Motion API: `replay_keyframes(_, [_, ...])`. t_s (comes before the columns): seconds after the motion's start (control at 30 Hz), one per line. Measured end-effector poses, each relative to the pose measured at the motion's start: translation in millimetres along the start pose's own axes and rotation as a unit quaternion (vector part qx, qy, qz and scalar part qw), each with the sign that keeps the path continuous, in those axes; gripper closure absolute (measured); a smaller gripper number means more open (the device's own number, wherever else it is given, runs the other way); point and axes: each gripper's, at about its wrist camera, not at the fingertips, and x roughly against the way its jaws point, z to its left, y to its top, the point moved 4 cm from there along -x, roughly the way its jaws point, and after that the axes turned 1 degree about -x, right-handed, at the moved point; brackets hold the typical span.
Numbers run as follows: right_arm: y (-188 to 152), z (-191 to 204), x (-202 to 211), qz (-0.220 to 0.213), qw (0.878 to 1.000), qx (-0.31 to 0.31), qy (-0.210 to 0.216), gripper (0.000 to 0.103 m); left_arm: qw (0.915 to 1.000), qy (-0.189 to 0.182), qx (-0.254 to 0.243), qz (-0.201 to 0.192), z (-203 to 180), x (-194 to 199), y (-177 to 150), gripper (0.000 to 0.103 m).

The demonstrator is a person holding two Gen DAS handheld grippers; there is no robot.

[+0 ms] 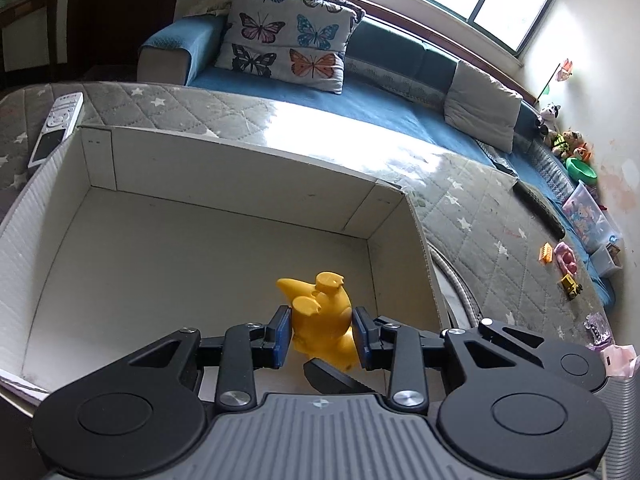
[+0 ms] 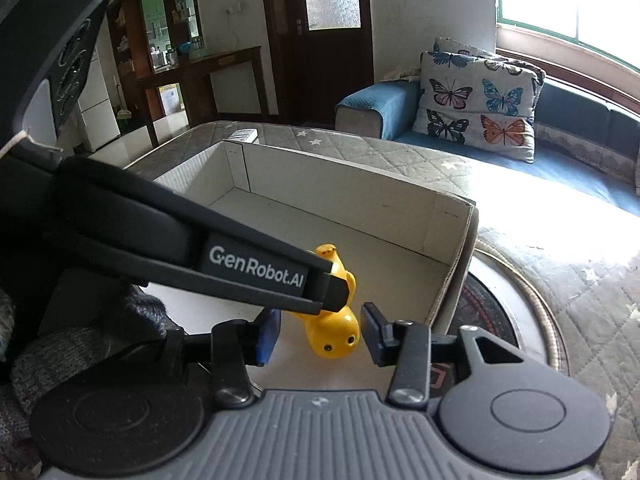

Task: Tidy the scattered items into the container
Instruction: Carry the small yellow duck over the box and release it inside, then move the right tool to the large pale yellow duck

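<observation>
Pointing head-down, gripped yellow duck

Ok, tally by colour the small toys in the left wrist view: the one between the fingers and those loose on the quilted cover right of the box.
Yellow: 3 (held toy, block, truck)
Pink: 1 (pink toy)
Total: 4

The black left gripper pinches with blue pads, while the black right gripper gapes, its pads untouching.
</observation>
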Motion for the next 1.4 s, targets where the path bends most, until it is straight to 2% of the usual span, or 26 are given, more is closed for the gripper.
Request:
replay_keyframes(0.23, [0, -2, 8, -0.006, 1.000, -0.004, -0.005, 0.054, 0.9999, -0.001, -0.008, -0.010, -7, 8, -2, 0.067])
replay_keyframes(0.37, [0, -2, 13, -0.013, 1.000, -0.002, -0.008, 0.049, 0.9999, -0.003, -0.007, -0.015, -8, 13, -2, 0.067])
replay_keyframes(0.53, [0, -3, 21, -0.020, 1.000, -0.005, -0.010, 0.048, 0.9998, -0.002, -0.009, -0.020, -11, 19, -3, 0.067])
replay_keyframes(0.83, [-8, 5, 49, -0.045, 0.999, 0.005, -0.018, 0.047, 0.9992, 0.000, -0.004, -0.039, -18, 41, -15, 0.067])
replay_keyframes(1.4, [-43, 35, 100, -0.081, 0.996, 0.016, -0.024, 0.040, 0.9955, 0.043, -0.029, -0.080, -35, 86, -55, 0.067])
